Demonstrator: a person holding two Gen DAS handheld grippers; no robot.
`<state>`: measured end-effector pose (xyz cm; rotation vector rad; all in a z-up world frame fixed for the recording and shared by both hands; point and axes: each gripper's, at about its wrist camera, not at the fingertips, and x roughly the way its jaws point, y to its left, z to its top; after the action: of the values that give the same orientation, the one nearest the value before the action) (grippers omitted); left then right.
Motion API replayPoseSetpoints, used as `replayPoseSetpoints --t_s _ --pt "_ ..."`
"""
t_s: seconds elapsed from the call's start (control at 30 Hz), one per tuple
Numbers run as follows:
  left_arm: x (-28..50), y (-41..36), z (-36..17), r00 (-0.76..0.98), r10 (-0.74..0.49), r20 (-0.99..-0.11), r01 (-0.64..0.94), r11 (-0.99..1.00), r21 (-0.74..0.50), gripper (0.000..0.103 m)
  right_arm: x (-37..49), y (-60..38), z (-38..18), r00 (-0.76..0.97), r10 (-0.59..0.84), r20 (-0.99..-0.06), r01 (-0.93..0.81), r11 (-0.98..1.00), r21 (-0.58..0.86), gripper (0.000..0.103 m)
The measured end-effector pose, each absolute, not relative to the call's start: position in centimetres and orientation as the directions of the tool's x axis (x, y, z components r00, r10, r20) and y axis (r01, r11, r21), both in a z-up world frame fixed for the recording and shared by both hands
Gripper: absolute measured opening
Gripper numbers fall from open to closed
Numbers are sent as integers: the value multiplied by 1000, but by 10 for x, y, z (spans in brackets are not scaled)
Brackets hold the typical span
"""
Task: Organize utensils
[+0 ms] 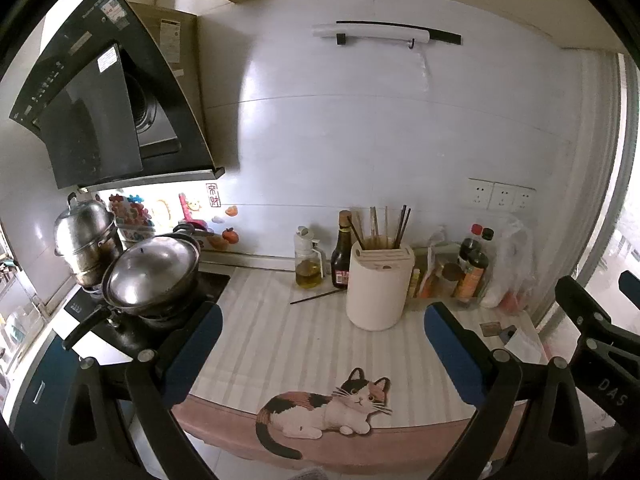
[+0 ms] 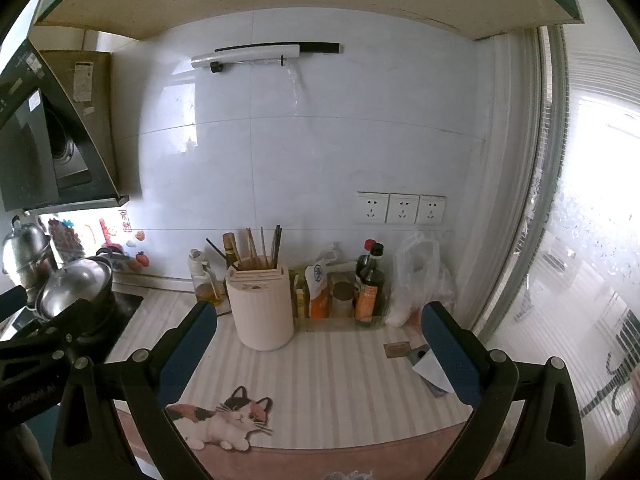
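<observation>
Both grippers, left gripper and right gripper, hover with jaws wide open, holding nothing. One stray chopstick lies on the table left of the holder, by the oil bottle. Thin stick, so it'll probably roll away or bump that bottle.
</observation>
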<state>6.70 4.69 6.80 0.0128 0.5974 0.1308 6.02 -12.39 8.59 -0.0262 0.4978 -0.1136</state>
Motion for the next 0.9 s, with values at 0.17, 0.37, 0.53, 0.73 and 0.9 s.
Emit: replayPoseSetpoints --t_s 0.17,0.37,0.53,0.73,0.9 --pt "67 47 68 819 127 -559 -120 992 50 103 61 -124 85 871 -118 -477 105 993 -54 103" --pt "68 48 67 820 130 -557 -122 991 52 103 61 -124 83 870 -117 -480 104 993 -55 103" --pt "67 48 65 818 133 -559 -128 991 49 103 62 -124 79 868 -115 -484 99 993 -59 103" --pt "66 48 63 817 137 -561 -133 990 49 103 63 -123 77 864 -112 -491 95 994 -61 103" --pt "64 48 62 815 139 -563 -136 990 49 103 62 -121 75 863 -113 -493 93 994 -64 103"
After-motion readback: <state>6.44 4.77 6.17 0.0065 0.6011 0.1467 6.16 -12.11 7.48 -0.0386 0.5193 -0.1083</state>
